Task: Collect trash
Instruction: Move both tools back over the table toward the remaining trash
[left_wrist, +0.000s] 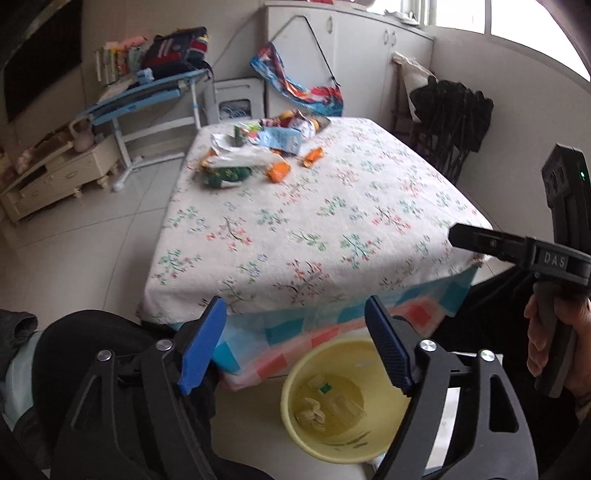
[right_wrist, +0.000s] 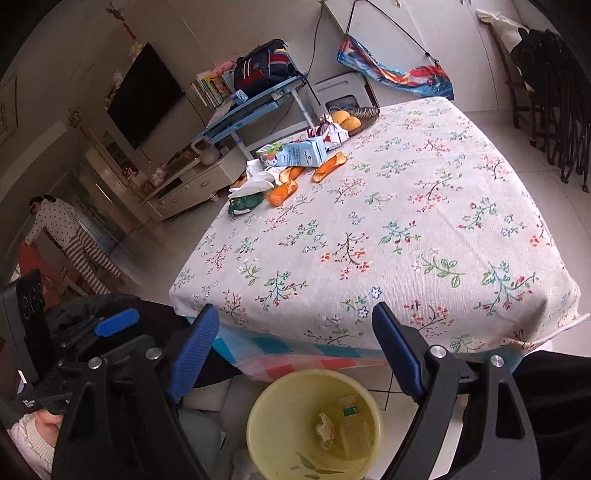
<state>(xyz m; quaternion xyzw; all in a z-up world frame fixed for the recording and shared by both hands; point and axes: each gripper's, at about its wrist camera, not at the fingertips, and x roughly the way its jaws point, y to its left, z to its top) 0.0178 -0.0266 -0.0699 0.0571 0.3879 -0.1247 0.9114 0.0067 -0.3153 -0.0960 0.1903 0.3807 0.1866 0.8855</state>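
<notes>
Over the yellow bin (left_wrist: 299, 424) on the floor at the near edge of the tabletop (left_wrist: 332, 221), we hold both grippers. Left gripper (left_wrist: 295, 347) has its blue fingers (left_wrist: 201, 347) spread wide, nothing between them, bin mouth just below and between them. Right gripper (right_wrist: 295, 354) is the same: fingers (right_wrist: 194, 354) wide, empty, bin (right_wrist: 258, 424) directly underneath in its view.

Inside the bin we see a crumpled pale scrap (right_wrist: 325, 430), a small carton piece with a green mark (right_wrist: 351, 406), plus some flat pale wrappers; exact kinds we cannot tell.

Remaining trash sits in a cluster at the far left part of the tabletop: a blue-and-white milk carton (right_wrist: 303, 153) lying on its side, a green juice box (left_wrist: 242, 133), orange peels (right_wrist: 282, 192) scattered beside it, a crumpled white wrapper (right_wrist: 255, 181), a green wrapper (right_wrist: 243, 203) near the left edge, and a red-white packet (right_wrist: 332, 131). A wicker basket with oranges (right_wrist: 354, 118) stands just behind the cluster at the far edge.

In the left wrist view the right gripper's body (left_wrist: 517, 251) shows at the right edge, with our hand (left_wrist: 546, 339) on its handle. The tabletop carries a floral cloth (right_wrist: 406, 240) over a checked one (left_wrist: 295, 332) hanging at the near side.

A person (right_wrist: 66, 236) stands far left in the room, near a TV (right_wrist: 144, 96).
</notes>
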